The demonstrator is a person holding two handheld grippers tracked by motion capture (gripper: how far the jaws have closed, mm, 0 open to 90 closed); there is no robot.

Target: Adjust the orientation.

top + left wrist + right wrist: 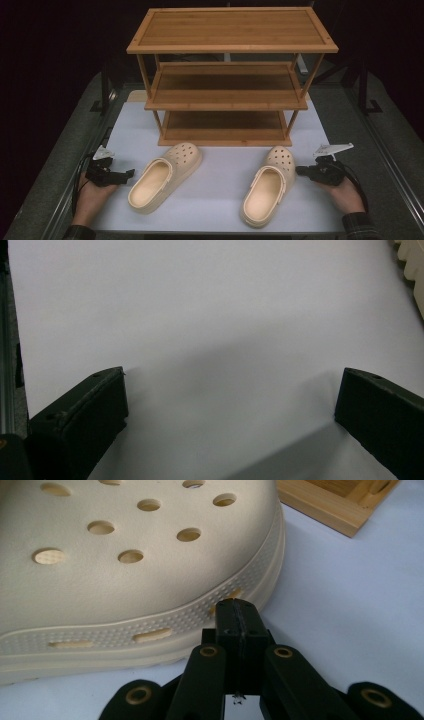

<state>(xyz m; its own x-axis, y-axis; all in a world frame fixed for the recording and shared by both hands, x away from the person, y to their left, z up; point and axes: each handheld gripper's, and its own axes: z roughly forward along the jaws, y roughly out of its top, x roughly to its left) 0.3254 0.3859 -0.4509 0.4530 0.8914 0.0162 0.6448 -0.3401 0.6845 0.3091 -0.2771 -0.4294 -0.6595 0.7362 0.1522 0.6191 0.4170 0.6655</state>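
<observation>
Two cream clogs on the white surface, in front of the wooden shelf rack. Right clog lying with long axis running front to back, slightly tilted: toe toward the rack, heel opening toward the person. Left clog angled more, toe up and right. Right gripper with jaws pressed together on nothing, tip at the right clog's sole edge near the toe; touching or just short, cannot tell. Left gripper spread wide, just beside the left clog's heel.
</observation>
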